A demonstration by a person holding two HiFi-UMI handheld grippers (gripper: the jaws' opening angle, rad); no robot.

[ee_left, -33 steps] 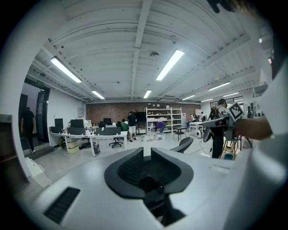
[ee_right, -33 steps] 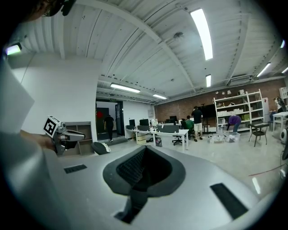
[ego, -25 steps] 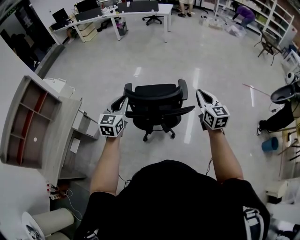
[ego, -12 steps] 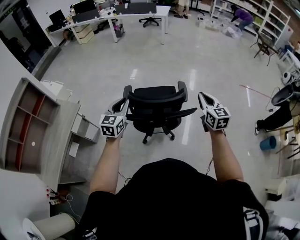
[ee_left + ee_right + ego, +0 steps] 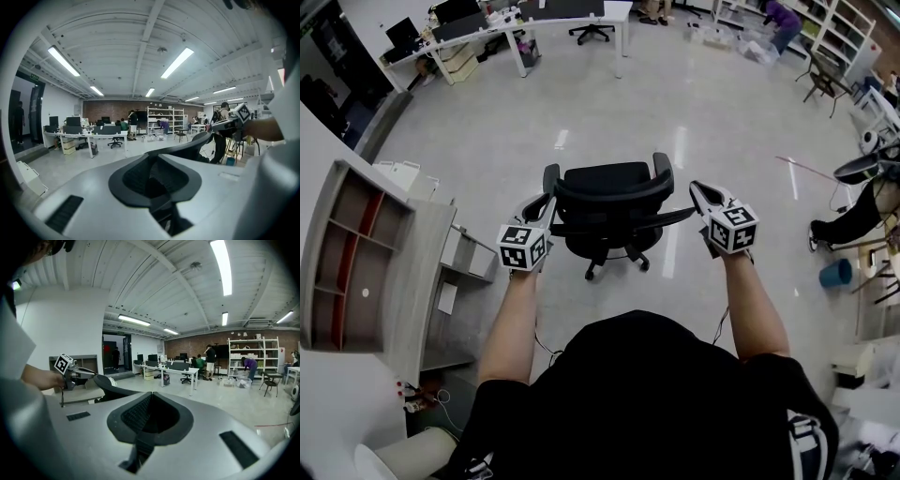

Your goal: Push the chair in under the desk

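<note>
Both pairs of jaws are clenched with nothing between them: each gripper view shows its two grey halves meeting at the tips around an empty dark hollow. From where I stand, the person holds the left gripper point(image 5: 542, 202) and the right gripper point(image 5: 699, 191) out in front, one on either side of a black mesh office chair point(image 5: 609, 192). The chair's backrest faces the person and its castor base rests on the pale, shiny floor point(image 5: 722, 112). The left gripper's tip sits just beside the chair's left armrest, and the right gripper's tip is just beside the outer end of the right armrest; whether either one actually touches the chair I cannot tell. In the left gripper view the curved top of the backrest shows just past the jaw tips, with the right gripper beyond it

The chair stands out in the open, well apart from the long white desk point(image 5: 617, 11) at the far end of the room. A grey shelf unit point(image 5: 356, 258) lies off to the person's left, and a blue bucket point(image 5: 836, 273) stands on the floor to the right
</note>
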